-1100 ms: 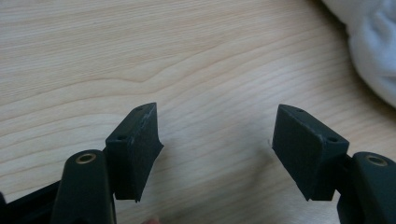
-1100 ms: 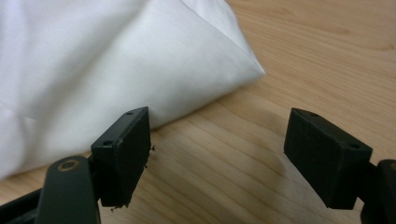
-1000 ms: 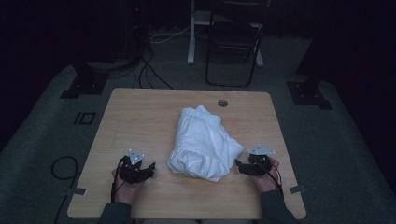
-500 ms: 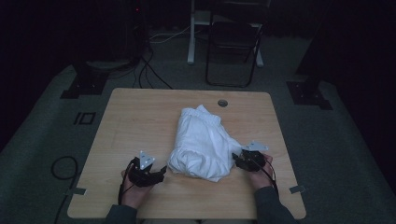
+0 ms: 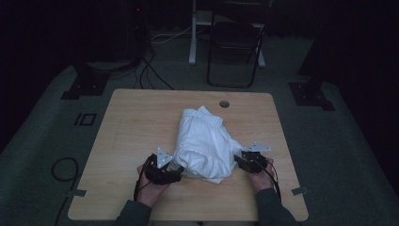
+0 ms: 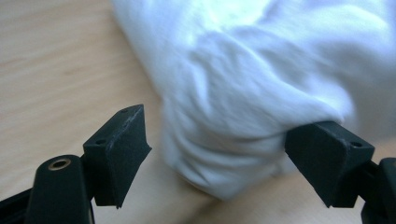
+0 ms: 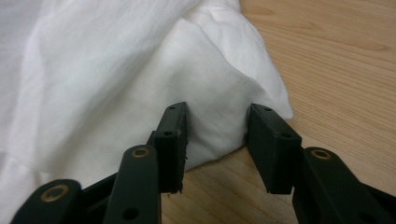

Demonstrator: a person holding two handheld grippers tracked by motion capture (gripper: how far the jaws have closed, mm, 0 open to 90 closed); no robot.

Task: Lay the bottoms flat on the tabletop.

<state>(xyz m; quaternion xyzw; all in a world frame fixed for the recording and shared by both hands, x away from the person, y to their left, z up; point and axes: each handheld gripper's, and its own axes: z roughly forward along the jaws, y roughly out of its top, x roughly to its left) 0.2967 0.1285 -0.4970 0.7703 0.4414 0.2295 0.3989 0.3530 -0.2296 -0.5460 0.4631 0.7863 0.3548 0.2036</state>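
1. White cloth lay bunched at centre of the worktop.
2. Left tongs, lower left of the bundle, had just been opening; jaws apart, straddling a fold, probably to seize it.
3. Right tongs had just been closing around a corner; clamping not confirmed.

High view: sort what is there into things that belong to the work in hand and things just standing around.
In the job:
- white cloth, bunched in a heap on the table
- left tool, jaws wide, at the cloth's near left edge
- right tool, jaws closing around a fold of cloth at its right edge

Just standing around:
- folding chair behind the table
- cables on the floor
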